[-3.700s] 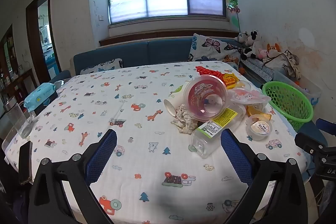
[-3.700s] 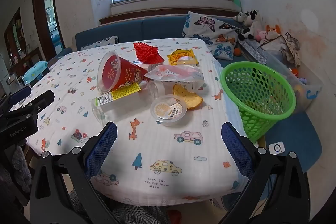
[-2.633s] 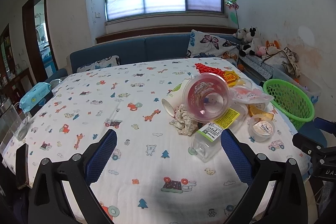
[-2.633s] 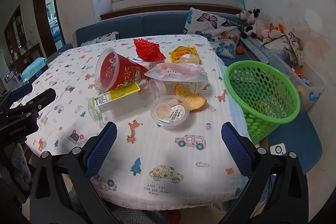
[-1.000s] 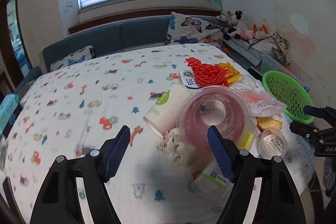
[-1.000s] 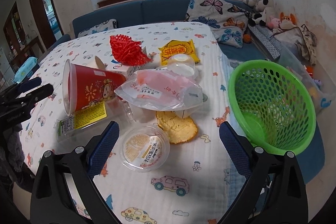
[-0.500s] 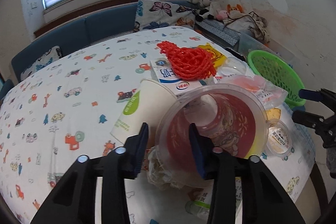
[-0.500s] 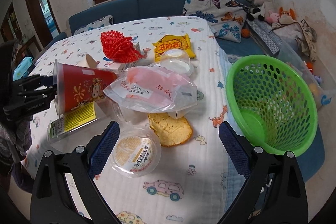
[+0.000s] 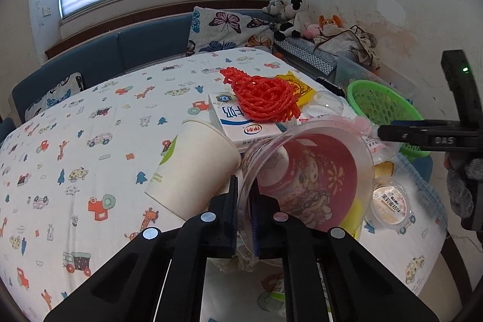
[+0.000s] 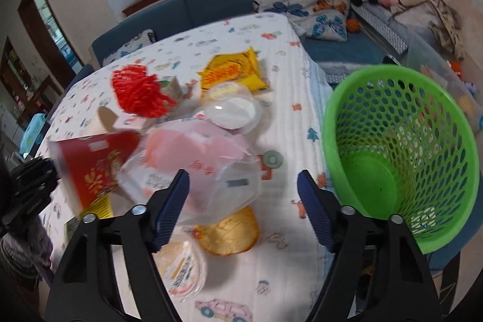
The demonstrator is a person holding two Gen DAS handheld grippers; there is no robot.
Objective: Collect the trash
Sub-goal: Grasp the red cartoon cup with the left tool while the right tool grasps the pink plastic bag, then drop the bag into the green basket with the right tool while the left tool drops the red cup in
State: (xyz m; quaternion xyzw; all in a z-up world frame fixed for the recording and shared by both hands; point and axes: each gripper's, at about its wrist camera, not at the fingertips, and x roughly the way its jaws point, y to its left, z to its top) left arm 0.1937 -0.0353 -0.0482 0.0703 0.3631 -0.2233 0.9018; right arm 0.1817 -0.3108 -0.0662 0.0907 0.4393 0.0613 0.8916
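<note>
My left gripper [image 9: 244, 212] is shut on the rim of a red clear-lidded noodle tub [image 9: 314, 177], which lies on its side; it also shows in the right wrist view [image 10: 96, 168]. A white paper cup [image 9: 193, 168] lies beside it. My right gripper [image 10: 243, 196] is open above a pink plastic bag [image 10: 199, 171]. A green mesh basket [image 10: 401, 153] stands right of the table edge. Other trash: red net [image 9: 262, 98], milk carton [image 9: 238, 122], yellow packet [image 10: 232, 71], round lidded cups [image 9: 389, 201], a biscuit [image 10: 229, 231].
The table has a cartoon-print cloth [image 9: 90, 122]. A blue sofa [image 9: 120, 50] with butterfly cushions runs behind it. Plush toys [image 9: 289, 14] and a clear bin sit by the right wall. My right gripper shows in the left wrist view [image 9: 434, 138].
My left gripper has closed onto the noodle tub's rim. My right gripper has moved forward and lower over the pink bag, narrowing somewhat but staying open.
</note>
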